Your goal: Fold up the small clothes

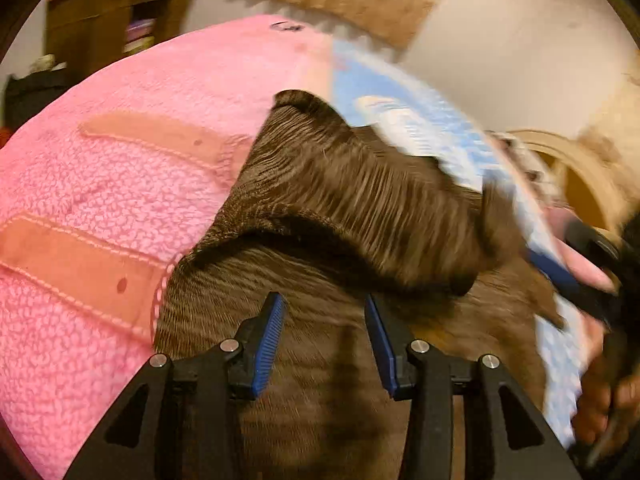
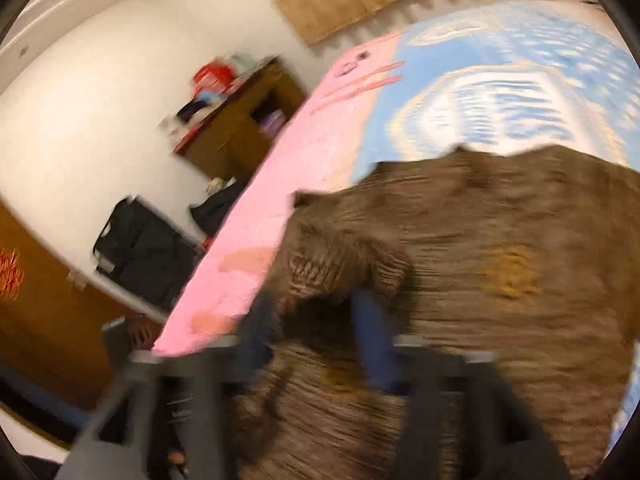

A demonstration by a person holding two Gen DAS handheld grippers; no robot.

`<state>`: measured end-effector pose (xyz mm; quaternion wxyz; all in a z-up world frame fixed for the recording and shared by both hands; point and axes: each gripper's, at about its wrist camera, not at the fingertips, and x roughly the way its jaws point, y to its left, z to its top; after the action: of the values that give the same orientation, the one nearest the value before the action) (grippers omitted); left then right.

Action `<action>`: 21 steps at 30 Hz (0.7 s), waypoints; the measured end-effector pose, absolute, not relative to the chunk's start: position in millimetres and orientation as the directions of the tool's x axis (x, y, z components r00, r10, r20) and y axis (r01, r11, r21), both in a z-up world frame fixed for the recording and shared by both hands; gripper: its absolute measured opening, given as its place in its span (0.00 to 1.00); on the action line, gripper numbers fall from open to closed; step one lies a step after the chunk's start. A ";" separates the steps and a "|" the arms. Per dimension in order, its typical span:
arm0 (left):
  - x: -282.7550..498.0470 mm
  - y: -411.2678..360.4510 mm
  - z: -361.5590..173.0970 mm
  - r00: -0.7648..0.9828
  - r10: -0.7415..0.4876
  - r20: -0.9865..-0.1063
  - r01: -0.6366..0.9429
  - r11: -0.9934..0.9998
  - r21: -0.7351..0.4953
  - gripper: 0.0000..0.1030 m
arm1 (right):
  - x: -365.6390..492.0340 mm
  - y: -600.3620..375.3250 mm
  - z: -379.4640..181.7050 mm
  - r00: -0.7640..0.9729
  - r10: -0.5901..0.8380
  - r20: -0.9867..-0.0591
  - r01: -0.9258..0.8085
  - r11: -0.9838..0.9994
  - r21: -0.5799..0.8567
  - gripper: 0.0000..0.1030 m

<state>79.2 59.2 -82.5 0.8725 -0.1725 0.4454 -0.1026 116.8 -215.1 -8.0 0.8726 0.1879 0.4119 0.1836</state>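
1. While the brown knitted garment [image 1: 320,200] lies spread on a bed, the left claw [image 1: 325,344] hovers just over its near part, pointing down at it.
2. The left claw's blue pads [image 1: 269,344] stand partly apart, with only the flat brown fabric showing below the gap; nothing is pinched between them.
3. Just ahead of the left claw, a fold of the garment is turned over onto the rest, making a thick rolled edge with a dark shadow beneath.
4. The right claw [image 2: 316,336] is heavily blurred in its own view; its fingers stand wide apart above the garment's left edge, where a bunched fold with a dark hollow sits between them. No fabric is gripped as far as the blur allows.
5. In the left wrist view the right claw appears at the right edge as a dark blurred shape with a hand [image 1: 600,396] beside it.
6. The garment is ribbed, brown with lighter streaks, and carries an orange-yellow patch [image 2: 508,272] on its upper face.
7. It rests on a bedspread [image 1: 100,184], fleecy pink with peach stripes on one side, light blue with white patterning [image 2: 500,92] on the other.
8. Beyond the bed stand a wooden cabinet [image 2: 248,120] and a black bag [image 2: 140,248] against a white wall.
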 end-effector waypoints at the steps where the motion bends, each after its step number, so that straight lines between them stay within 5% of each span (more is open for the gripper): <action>1: 82.7 60.3 -82.5 0.605 -0.300 -0.737 0.000 0.926 -0.377 0.42 | 114.6 -224.2 -14.9 0.627 0.342 -0.700 -0.072 0.920 0.385 0.97; 4: 86.7 78.0 -77.0 0.671 -0.170 -0.721 -0.125 0.933 -0.336 0.42 | 110.5 -246.8 -25.1 0.645 0.317 -0.695 -0.018 0.916 0.401 0.76; 10: 80.2 108.8 -80.2 0.691 -0.172 -0.702 -0.164 0.909 -0.384 0.42 | 138.0 -204.4 -40.5 0.571 0.453 -0.684 -0.176 0.882 0.437 0.76; 14: 81.2 114.9 -69.7 0.720 0.032 -0.693 -0.260 0.938 -0.227 0.42 | 131.7 -179.9 -66.1 0.433 0.541 -0.721 -0.211 0.838 0.502 0.76; 17: 94.7 135.5 -76.1 0.698 -0.058 -0.714 -0.280 0.895 -0.347 0.42 | 130.9 -166.3 -63.9 0.453 0.543 -0.707 -0.249 0.839 0.485 0.76; 18: 95.2 137.0 -73.1 0.713 -0.089 -0.696 -0.267 0.883 -0.386 0.42 | 131.0 -164.3 -63.1 0.460 0.542 -0.703 -0.264 0.840 0.475 0.72; 21: 101.9 123.2 -57.5 0.738 -0.123 -0.663 -0.149 0.929 -0.338 0.42 | 126.6 -164.2 -60.4 0.515 0.365 -0.776 -0.200 0.931 0.306 0.34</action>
<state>101.9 123.2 -57.5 0.9132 -0.1877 0.3618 0.0073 126.6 -164.2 -60.4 0.8657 0.0888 0.4648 0.1634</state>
